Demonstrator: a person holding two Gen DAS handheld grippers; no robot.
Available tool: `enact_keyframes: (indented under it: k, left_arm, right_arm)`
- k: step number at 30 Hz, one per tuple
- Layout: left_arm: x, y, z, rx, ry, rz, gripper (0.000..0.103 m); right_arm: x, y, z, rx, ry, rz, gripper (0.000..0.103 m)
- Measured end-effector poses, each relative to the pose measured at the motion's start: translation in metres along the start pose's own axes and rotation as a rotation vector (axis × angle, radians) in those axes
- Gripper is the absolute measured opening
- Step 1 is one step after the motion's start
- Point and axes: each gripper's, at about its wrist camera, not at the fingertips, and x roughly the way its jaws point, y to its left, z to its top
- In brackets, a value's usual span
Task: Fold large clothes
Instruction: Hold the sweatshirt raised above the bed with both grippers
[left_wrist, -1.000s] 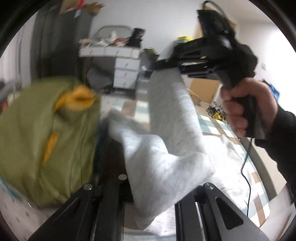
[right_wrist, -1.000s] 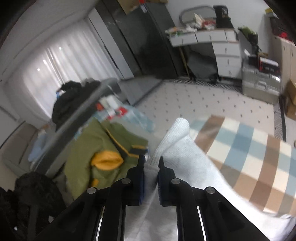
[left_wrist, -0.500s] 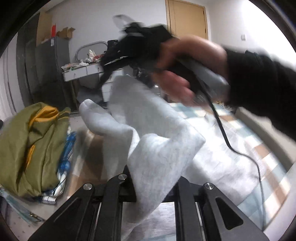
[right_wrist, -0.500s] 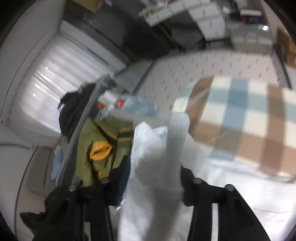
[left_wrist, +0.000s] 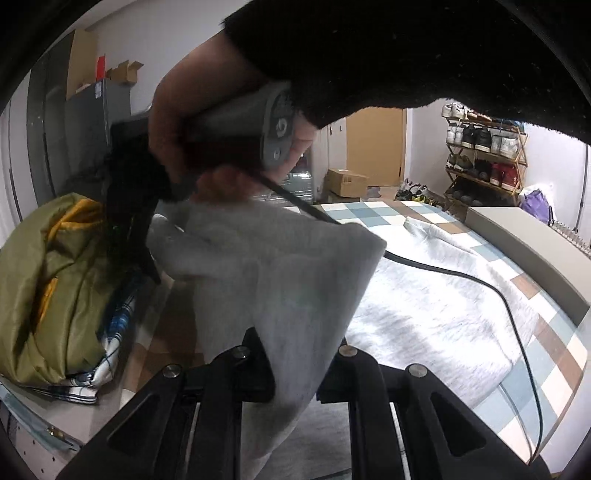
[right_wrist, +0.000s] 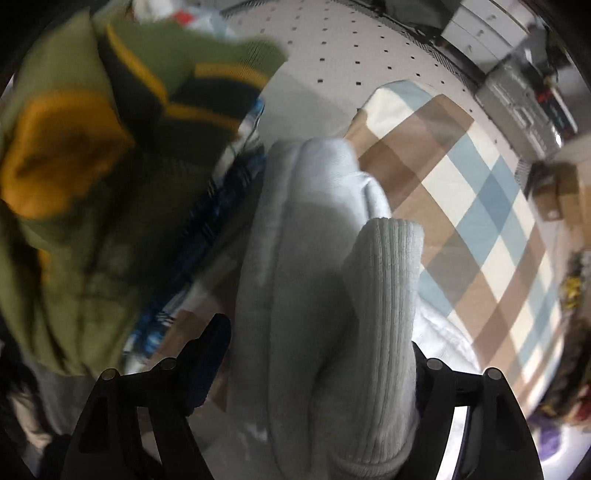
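The left hand-held gripper (left_wrist: 295, 373) is clamped on a fold of a large light grey fleece sweatshirt (left_wrist: 424, 310); the cloth rises from between its black fingers (left_wrist: 255, 365) toward 12 o'clock and drapes back over them. The rest of the garment lies spread on a mat checked in blue, cream and brown (left_wrist: 554, 354) at 3 o'clock in the left wrist view.

At 11 o'clock in that view, the person's right hand (left_wrist: 192, 133), in a black sleeve, grips the grey handle of the right hand-held gripper. A black cable (left_wrist: 509, 306) runs from that handle across the sweatshirt toward 4 o'clock.

In the right wrist view the right hand-held gripper (right_wrist: 317, 369) has its jaws spread wide, with a thick bunch of the sweatshirt and its ribbed cuff (right_wrist: 384, 295) filling the gap between them. Whether the pads actually press the fabric cannot be told.

A crumpled olive-green jacket with yellow-orange lining (left_wrist: 48, 280) sits at 9 o'clock beside the sweatshirt, on top of a blue and white plaid cloth (left_wrist: 110, 332). A wooden shoe rack (left_wrist: 484, 158) stands at 2 o'clock against the wall.
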Motion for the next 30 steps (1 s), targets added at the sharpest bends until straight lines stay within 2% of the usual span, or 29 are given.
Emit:
enact_keyframes:
  k: [2,3,5,6,7,9,12,15,18,20,22,25,28,30]
  left_arm:
    - [0.002,0.003,0.002,-0.006,0.005,0.000,0.008]
    - [0.001,0.006,0.003,-0.014,0.006,0.003,0.008]
    - [-0.004,0.018,0.007,-0.057,0.002,-0.029,0.008]
    - [-0.006,0.023,0.009,-0.078,-0.006,-0.051,0.008]
    - [-0.011,0.028,0.012,-0.082,-0.012,-0.070,0.008]
    - [-0.024,0.034,0.021,-0.032,-0.040,-0.027,0.007]
    - [-0.042,0.045,0.039,-0.026,-0.050,-0.019,0.007]
    - [-0.070,0.045,0.069,-0.023,-0.086,-0.060,0.007]
    - [-0.084,0.014,0.096,0.014,-0.114,-0.136,0.007]
    - [-0.077,-0.022,0.107,0.073,-0.102,-0.176,0.007]
    - [-0.055,-0.056,0.105,0.125,-0.008,-0.217,0.007]
    - [-0.005,-0.119,0.081,0.266,0.150,-0.207,0.009]
    - [0.037,-0.153,0.056,0.301,0.265,-0.233,0.012]
    - [0.052,-0.162,0.049,0.286,0.330,-0.256,0.017]
  right_arm:
    - [0.007,0.005,0.000,-0.029,0.006,-0.059,0.058]
    - [0.007,0.005,0.000,-0.032,-0.009,-0.072,0.037]
    - [-0.002,0.002,-0.002,-0.024,-0.064,-0.044,0.027]
    - [-0.013,-0.002,-0.007,-0.025,-0.118,-0.030,0.021]
    - [-0.021,-0.006,-0.012,-0.020,-0.153,-0.009,0.019]
    - [-0.045,-0.023,-0.026,0.029,-0.237,0.073,0.017]
    - [-0.079,-0.043,-0.041,0.074,-0.364,0.115,0.016]
    - [-0.126,-0.067,-0.068,0.095,-0.525,0.216,0.015]
    - [-0.182,-0.113,-0.127,0.159,-0.694,0.360,0.015]
    - [-0.195,-0.152,-0.168,0.211,-0.766,0.438,0.015]
    - [-0.180,-0.194,-0.210,0.305,-0.767,0.495,0.015]
    - [-0.126,-0.241,-0.254,0.428,-0.697,0.457,0.015]
    - [-0.060,-0.280,-0.291,0.528,-0.611,0.457,0.016]
    - [-0.025,-0.293,-0.305,0.573,-0.560,0.459,0.016]
